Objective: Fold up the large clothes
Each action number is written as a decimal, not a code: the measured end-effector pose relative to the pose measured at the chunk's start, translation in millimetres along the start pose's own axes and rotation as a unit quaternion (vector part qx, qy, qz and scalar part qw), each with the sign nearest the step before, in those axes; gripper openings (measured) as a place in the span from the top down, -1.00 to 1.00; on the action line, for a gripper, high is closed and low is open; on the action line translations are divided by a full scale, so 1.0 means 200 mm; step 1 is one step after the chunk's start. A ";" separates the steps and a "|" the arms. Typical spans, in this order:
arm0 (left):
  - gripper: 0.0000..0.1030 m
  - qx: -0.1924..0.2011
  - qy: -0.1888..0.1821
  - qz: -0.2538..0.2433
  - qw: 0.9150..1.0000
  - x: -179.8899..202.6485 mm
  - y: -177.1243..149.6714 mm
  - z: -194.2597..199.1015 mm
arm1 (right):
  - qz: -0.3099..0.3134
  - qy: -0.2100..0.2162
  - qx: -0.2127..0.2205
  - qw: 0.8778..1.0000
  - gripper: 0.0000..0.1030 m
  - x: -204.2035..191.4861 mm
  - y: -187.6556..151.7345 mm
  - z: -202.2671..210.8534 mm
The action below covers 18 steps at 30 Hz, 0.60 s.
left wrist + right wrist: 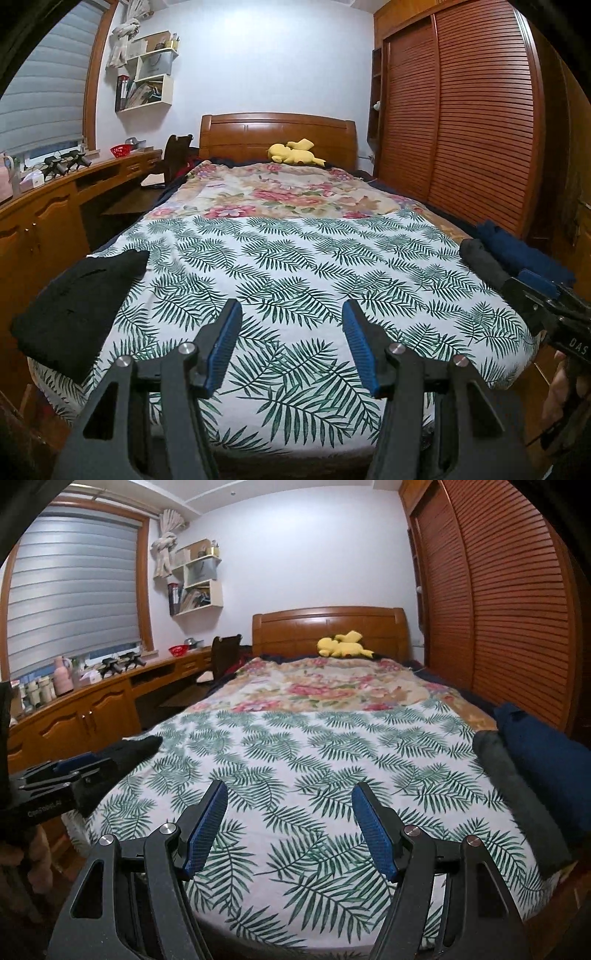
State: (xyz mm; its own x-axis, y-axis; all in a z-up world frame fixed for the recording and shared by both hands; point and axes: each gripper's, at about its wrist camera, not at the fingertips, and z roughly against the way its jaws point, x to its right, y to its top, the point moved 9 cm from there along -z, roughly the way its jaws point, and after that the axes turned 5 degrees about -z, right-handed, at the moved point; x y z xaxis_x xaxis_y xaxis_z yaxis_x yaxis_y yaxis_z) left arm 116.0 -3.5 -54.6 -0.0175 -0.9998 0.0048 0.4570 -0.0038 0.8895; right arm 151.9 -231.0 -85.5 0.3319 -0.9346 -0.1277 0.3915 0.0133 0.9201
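Black garment (79,314): a dark, flat-lying piece is seen at the near left corner of the bed, on the leaf-print sheet (295,266). It appears already folded or bunched; which of the two cannot be told.
Grey garment (517,801): a rolled or folded grey piece lies along the right edge of the bed, touching the navy garment (546,760) beside it.
Expected handling: all three pieces are judged soft, limp and light to moderate in weight. No stiffness is expected; any lifted part is likely to drape and drag the rest.
Recommended hold: a hem or corner at the outer edge is judged best, with both layers pinched together so that the fabric is not peeled apart.
Slip risk: low on knit cloth, but the sheet beneath may be caught along with it.
Left gripper (291,332): the jaws are held partly apart, with nothing between them; only the sheet is seen below.
Right gripper (290,812): the jaws are held wide apart and empty, above the middle of the sheet.
Floral cover (288,188): it is spread over the far half of the bed, well apart from the garments.
Yellow plush toy (293,153): it rests at the headboard (277,133).
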 end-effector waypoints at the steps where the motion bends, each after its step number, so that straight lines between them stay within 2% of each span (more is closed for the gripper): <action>1: -0.08 0.000 0.000 0.000 1.000 0.00 0.00 0.00 | 0.000 -0.001 0.001 1.000 -0.39 0.00 0.00 0.00; 18: -0.08 0.012 0.009 -0.005 1.000 0.01 0.00 0.07 | -0.002 -0.001 0.001 1.000 -0.39 0.00 0.00 0.00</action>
State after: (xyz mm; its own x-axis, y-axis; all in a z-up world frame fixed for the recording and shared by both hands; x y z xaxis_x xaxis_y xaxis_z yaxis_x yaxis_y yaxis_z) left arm 102.4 -4.8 -48.7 -0.0054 -0.9999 -0.0120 0.4362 -0.0131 0.8998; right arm 150.8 -231.4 -86.1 0.3290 -0.9353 -0.1303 0.3910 0.0094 0.9203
